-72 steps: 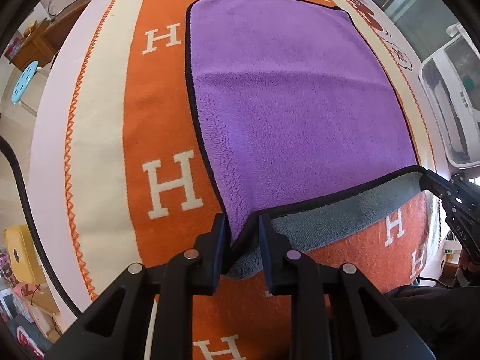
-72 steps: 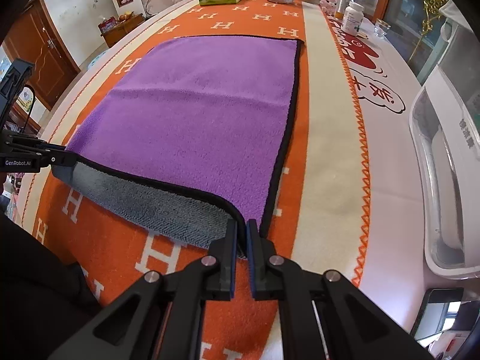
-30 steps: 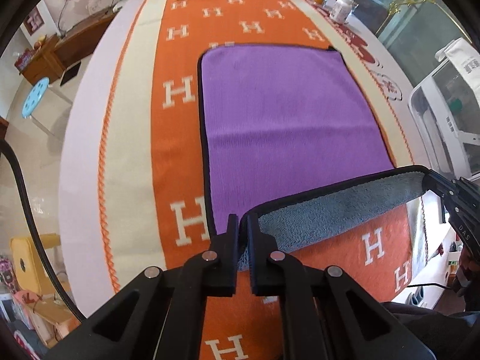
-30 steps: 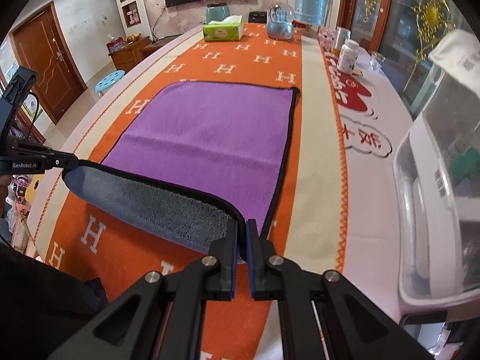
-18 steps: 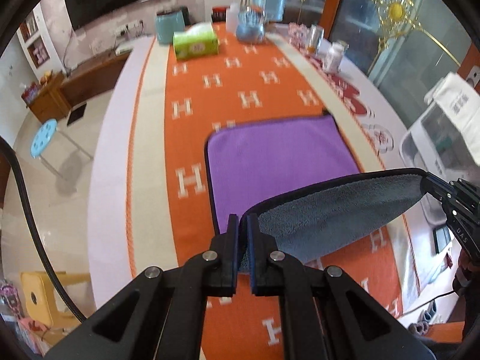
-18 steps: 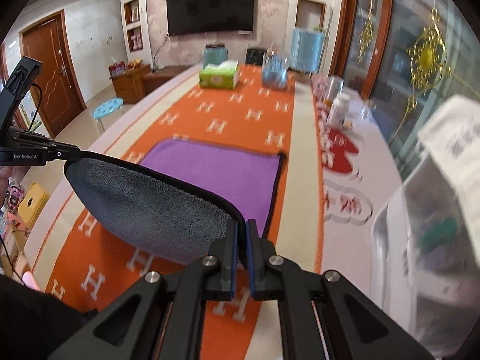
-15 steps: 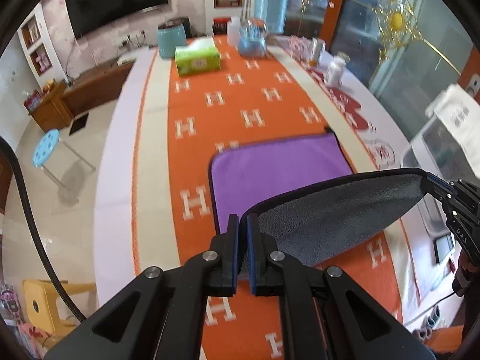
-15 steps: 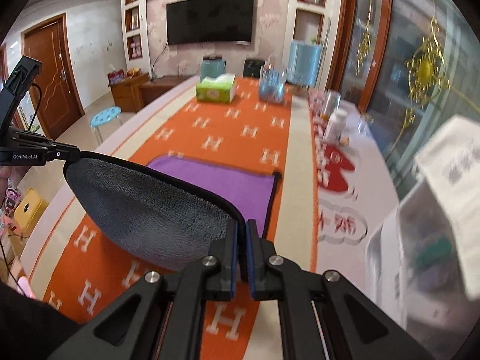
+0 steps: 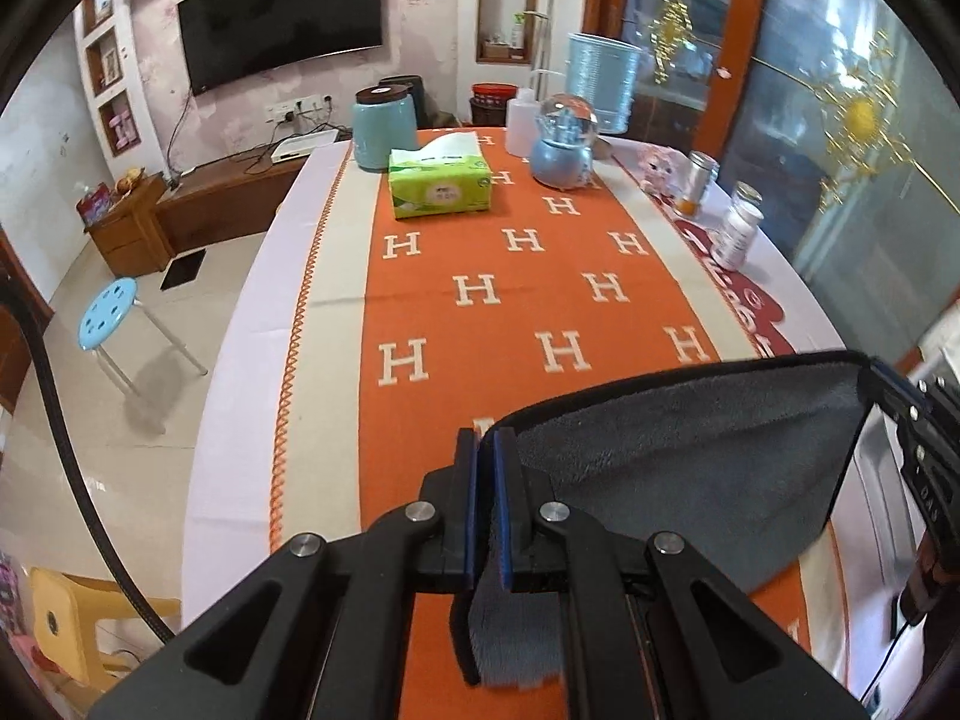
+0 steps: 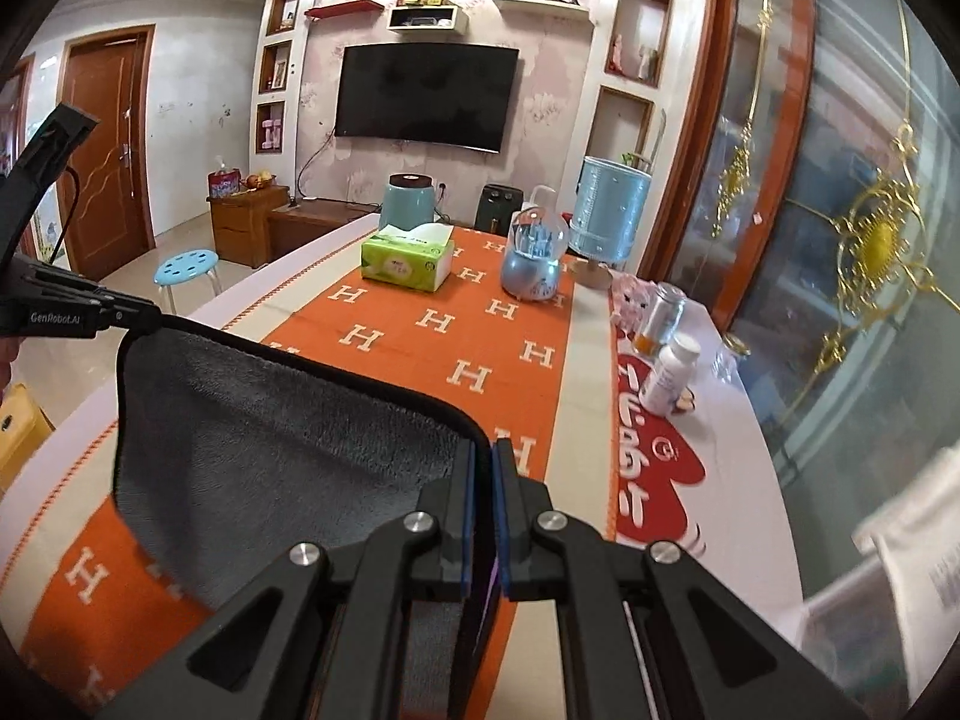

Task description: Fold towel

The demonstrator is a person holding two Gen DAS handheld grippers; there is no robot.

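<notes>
The towel (image 9: 684, 468) hangs in the air between both grippers, its grey underside with black trim facing the cameras. Its purple side shows only as a sliver between the right fingers. My left gripper (image 9: 487, 438) is shut on the towel's left corner. My right gripper (image 10: 485, 447) is shut on the right corner, and the towel (image 10: 270, 444) stretches left from it to the left gripper (image 10: 141, 318). The right gripper (image 9: 882, 372) shows at the right edge of the left wrist view. The towel's lower part is hidden behind the grey face.
An orange table runner (image 9: 510, 312) with white H marks covers the long table. At the far end stand a green tissue box (image 9: 439, 187), a teal canister (image 9: 384, 126), a snow globe (image 9: 563, 141) and a blue bucket (image 10: 611, 213). Bottles (image 10: 669, 372) line the right edge.
Both grippers have lifted the towel's near edge high and tilted forward. The purple face that lay flat on the runner is now out of view behind the raised grey side.
</notes>
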